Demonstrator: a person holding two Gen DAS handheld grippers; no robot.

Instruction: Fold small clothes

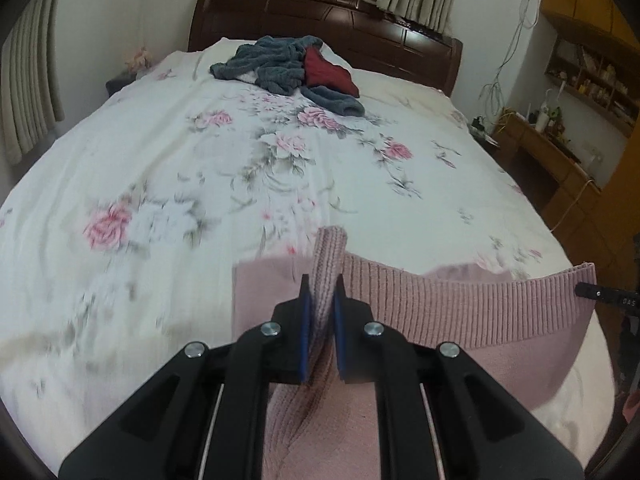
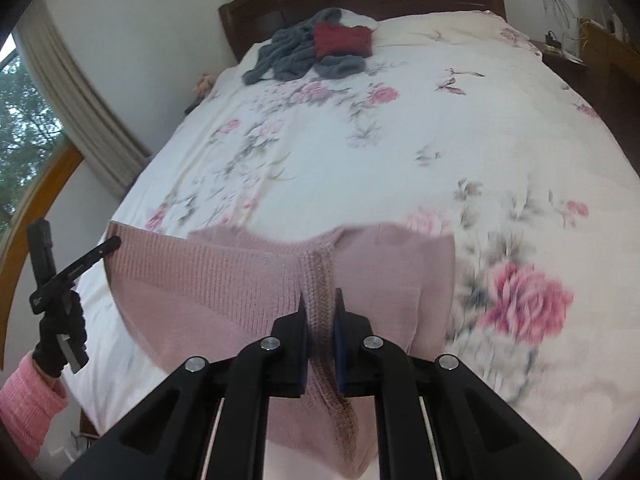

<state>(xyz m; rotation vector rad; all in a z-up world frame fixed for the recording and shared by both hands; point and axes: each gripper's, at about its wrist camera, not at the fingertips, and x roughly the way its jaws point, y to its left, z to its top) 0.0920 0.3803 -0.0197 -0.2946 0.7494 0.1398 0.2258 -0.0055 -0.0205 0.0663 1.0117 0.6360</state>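
The bed [image 1: 168, 152] with its flowered sheet filled both views, a heap of grey and red clothes [image 1: 288, 66] lying well apart near the headboard [image 1: 320, 16]. The pink knit sweater [image 1: 460, 312] hung lifted over the near edge, its ribbed hem [image 2: 192, 264] stretched between my claws. My left claw [image 1: 322, 312] was clamped on a bunched edge of the knit, my right claw [image 2: 320, 316] likewise. I judged I was mid-spread, before any fold. Next I needed to lay it flat and smooth, keeping the hem taut and level.
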